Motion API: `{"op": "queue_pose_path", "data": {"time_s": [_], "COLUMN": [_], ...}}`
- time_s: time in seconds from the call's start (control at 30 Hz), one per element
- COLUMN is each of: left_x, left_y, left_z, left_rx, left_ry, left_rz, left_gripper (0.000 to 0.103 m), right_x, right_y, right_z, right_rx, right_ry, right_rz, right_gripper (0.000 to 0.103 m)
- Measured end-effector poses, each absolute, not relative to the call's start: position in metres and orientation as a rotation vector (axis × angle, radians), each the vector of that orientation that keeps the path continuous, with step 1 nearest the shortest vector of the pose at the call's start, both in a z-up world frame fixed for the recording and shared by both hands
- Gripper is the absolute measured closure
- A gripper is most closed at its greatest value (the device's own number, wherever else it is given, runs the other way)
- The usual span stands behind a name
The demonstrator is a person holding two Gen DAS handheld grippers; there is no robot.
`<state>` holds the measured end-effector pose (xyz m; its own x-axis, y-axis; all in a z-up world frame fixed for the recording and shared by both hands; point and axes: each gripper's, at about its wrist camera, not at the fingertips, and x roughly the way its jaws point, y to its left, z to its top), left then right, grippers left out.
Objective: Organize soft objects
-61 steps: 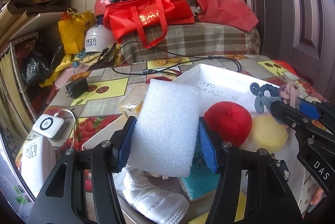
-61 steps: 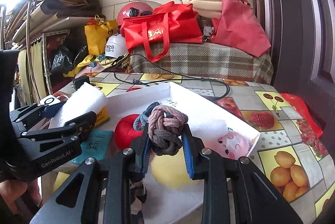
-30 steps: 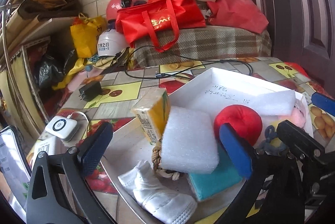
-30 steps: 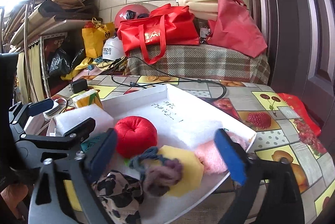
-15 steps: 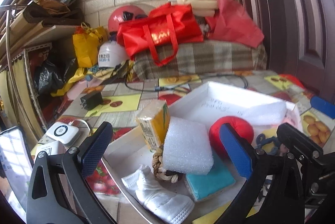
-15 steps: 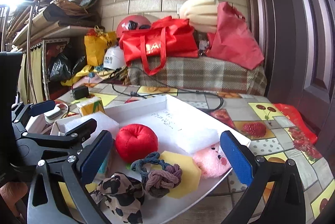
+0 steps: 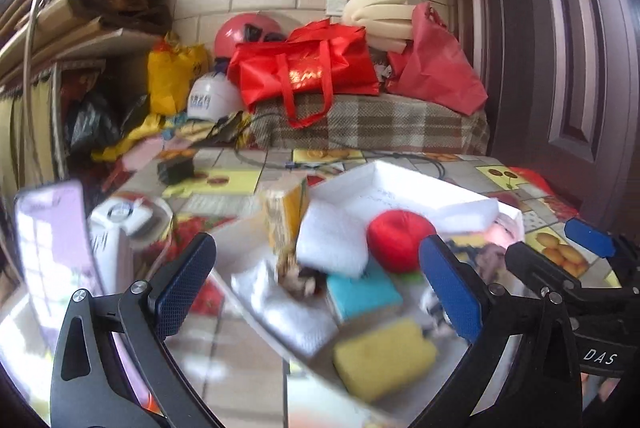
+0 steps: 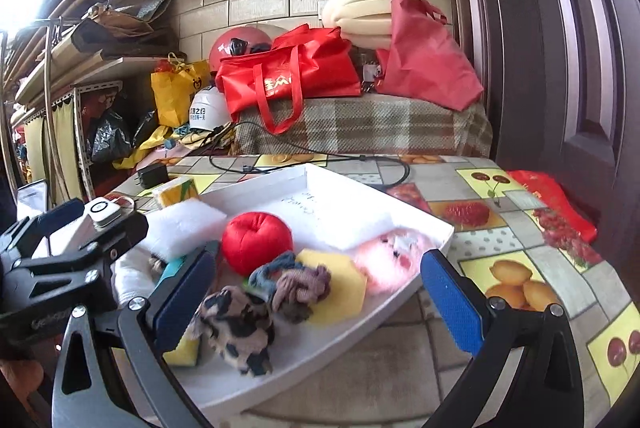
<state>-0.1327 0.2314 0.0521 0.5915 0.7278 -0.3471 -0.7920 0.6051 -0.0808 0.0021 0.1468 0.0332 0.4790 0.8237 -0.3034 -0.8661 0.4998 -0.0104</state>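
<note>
Now both grippers, left (image 7: 316, 284) and right (image 8: 316, 292), are held wide open and empty over a white tray (image 8: 436, 228) crowded with soft things: a red ball (image 8: 256, 242), foam block (image 8: 186, 228), yellow sponge (image 8: 340, 286) and scrunchies (image 8: 296, 282). Since the pile is loosely stacked, a neighbour could be nudged out by a careless reach, or the tray's near edge could be tipped where it seems to overhang.
</note>
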Motion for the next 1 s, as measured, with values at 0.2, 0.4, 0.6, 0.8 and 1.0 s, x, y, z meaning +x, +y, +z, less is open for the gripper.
{"op": "queue_pose_path", "data": {"time_s": [0.2, 0.4, 0.6, 0.8, 1.0], "left_x": [-0.151, -0.154, -0.149, -0.157, -0.17], "left_y": [0.206, 0.172, 0.129, 0.092, 0.076], "left_z": [0.046, 0.045, 0.046, 0.05, 0.056], "left_rx": [-0.35, -0.328, -0.186, -0.103, -0.118], "left_ry": [0.316, 0.356, 0.392, 0.366, 0.334], "left_rz": [0.847, 0.866, 0.921, 0.937, 0.932], "left_gripper": [0.0, 0.0, 0.0, 0.0, 0.0], "right_x": [-0.024, -0.041, -0.029, -0.033, -0.038], "right_y": [0.108, 0.06, 0.009, -0.035, -0.041], "right_z": [0.033, 0.031, 0.03, 0.036, 0.035], "right_rx": [-0.163, -0.145, -0.026, 0.035, 0.005], "right_ry": [0.224, 0.233, 0.363, 0.272, 0.26], "right_rz": [1.099, 1.126, 0.995, 0.887, 0.84], "right_gripper": [0.0, 0.0, 0.0, 0.0, 0.0]}}
